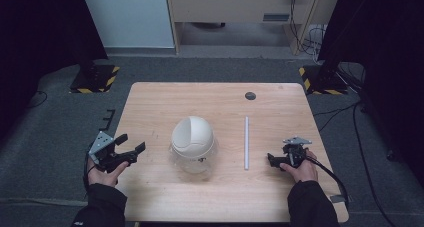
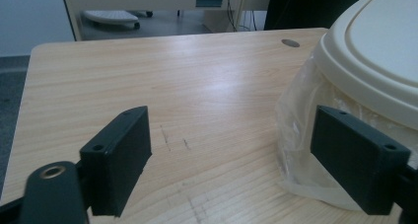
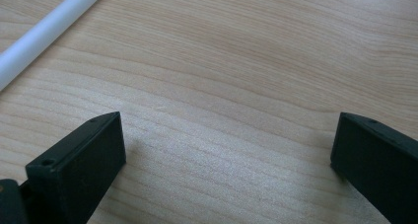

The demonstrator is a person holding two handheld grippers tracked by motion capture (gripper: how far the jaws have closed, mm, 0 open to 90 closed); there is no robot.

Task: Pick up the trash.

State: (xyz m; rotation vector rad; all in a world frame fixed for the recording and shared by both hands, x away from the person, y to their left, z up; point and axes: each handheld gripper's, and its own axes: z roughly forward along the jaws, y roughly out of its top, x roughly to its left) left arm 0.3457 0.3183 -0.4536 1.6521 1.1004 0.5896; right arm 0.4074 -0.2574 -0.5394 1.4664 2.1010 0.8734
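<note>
Presently, I found both tongs released: the left tongs [image 1: 131,143] just beside the domed bin [image 1: 193,143] at mid-desk [image 1: 220,202], the right tongs [image 1: 270,160] near the white rod [image 1: 246,143]. I judged the bin light, its clear liner [image 2: 300,135] slippery; the cream lid [image 2: 374,56] offered the firmer hold.

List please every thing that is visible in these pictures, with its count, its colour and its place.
small bin: one, cream domed lid over a clear plastic bag liner, middle of the table.
white rod: one, white, lying flat to the right of the bin.
round hole cover: one, dark grey, far side of the table top.
table: one, light wood.
left gripper: one, black, open, near the table's left edge, beside the bin.
right gripper: one, black, open, low over the table right of the rod.
</note>
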